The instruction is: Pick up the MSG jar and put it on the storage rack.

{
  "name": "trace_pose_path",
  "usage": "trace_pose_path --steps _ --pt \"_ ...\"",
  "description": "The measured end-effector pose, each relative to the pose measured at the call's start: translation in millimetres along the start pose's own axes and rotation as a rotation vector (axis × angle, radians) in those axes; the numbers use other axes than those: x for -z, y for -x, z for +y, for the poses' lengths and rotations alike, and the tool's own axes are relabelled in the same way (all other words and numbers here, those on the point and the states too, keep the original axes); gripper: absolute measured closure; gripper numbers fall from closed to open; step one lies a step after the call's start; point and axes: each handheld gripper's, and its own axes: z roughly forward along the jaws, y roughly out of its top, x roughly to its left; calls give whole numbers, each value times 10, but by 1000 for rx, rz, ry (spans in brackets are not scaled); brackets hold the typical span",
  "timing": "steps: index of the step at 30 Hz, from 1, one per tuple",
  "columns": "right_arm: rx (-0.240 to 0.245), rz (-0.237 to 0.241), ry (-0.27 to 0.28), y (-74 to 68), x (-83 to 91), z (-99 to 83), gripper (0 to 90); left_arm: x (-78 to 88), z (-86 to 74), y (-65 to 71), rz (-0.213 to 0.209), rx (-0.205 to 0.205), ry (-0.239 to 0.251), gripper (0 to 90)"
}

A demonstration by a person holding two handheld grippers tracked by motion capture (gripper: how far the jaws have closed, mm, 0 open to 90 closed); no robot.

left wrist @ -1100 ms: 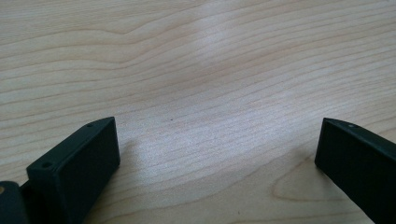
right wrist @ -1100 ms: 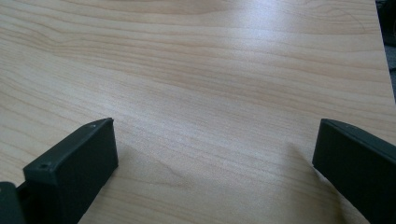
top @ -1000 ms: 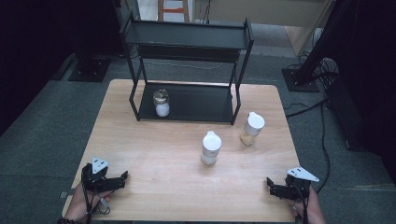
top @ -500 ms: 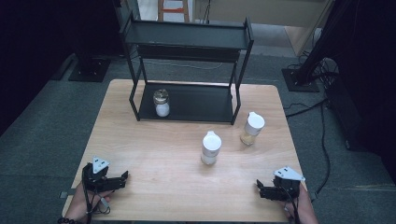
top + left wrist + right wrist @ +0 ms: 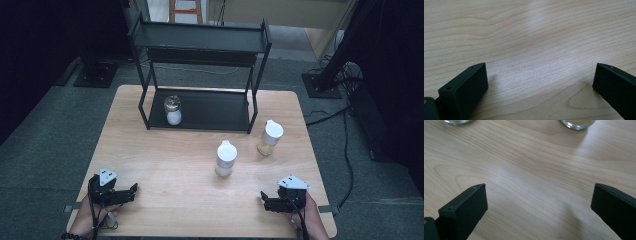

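Wood counter (image 5: 165, 170), dark floor around it. Right gripper (image 5: 266, 200) fingers wide and empty; it has slid in from the counter's right edge toward the white-capped jar (image 5: 225, 158), likely lining up a grab. Left gripper (image 5: 131, 191) wide too, hasn't moved. Jar upright, clear glass, pale contents, just left of the tan-filled jar (image 5: 270, 138), in front of the black rack (image 5: 200, 75).
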Motion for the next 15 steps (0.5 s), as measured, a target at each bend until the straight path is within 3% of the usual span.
trace_pose_path --steps 15 --pt "30 55 22 -269 -103 266 12 0 0 1 -1 -1 1 0"
